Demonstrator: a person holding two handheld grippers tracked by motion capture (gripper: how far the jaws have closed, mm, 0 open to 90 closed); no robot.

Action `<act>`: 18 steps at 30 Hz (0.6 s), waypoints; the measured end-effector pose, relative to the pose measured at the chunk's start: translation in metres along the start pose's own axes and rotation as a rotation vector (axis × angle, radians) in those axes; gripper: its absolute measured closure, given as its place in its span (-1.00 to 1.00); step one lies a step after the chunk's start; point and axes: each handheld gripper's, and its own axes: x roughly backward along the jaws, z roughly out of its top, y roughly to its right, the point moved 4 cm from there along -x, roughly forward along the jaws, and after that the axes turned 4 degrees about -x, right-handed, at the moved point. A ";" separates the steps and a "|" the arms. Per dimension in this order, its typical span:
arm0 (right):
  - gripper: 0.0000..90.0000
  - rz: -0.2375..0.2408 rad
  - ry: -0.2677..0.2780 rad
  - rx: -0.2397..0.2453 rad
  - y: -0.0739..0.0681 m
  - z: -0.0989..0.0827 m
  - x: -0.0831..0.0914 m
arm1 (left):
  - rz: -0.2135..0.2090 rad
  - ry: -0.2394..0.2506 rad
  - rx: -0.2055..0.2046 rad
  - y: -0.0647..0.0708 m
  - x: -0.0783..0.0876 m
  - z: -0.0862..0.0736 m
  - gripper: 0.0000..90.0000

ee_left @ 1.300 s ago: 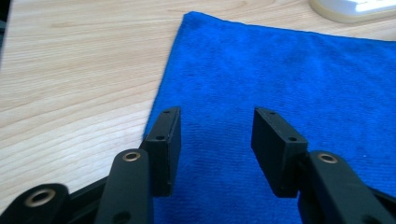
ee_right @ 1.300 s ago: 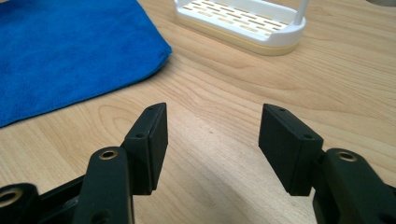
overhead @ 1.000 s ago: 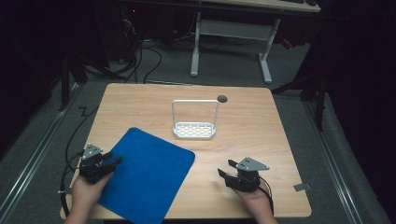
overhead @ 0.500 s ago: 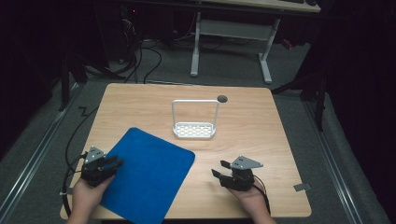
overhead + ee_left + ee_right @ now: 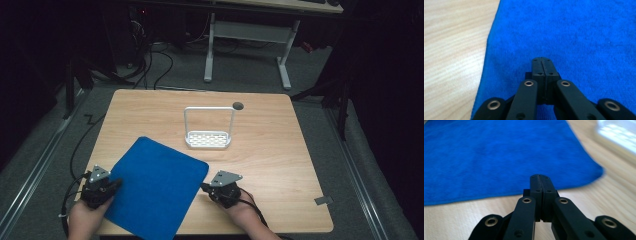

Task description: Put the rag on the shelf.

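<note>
A blue cloth (image 5: 155,187) lies flat on the near left of the wooden table (image 5: 280,150), one corner hanging over the front edge. My left gripper (image 5: 116,184) rests over the cloth's left side. Its jaws have just been closing and now meet tip to tip above the cloth (image 5: 574,37), with no fold visible between them. My right gripper (image 5: 204,187) points at the cloth's right edge. Its jaws have also just been closing and stand shut (image 5: 540,177) over bare wood, just short of the cloth (image 5: 499,157).
A white wire rack (image 5: 209,135) with a tall handle stands mid-table beyond the cloth, blurred at the top right of the right gripper view (image 5: 619,132). A dark round hole (image 5: 238,105) sits near the far edge. Cables and desk legs lie beyond.
The right gripper has slid left to the cloth's right edge. Both grippers' jaws have gone from spread to shut. The left hand has barely shifted.
</note>
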 end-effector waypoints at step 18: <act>1.00 0.062 -0.090 0.060 -0.017 0.004 -0.032 | 0.002 0.029 0.018 0.004 0.000 -0.006 0.95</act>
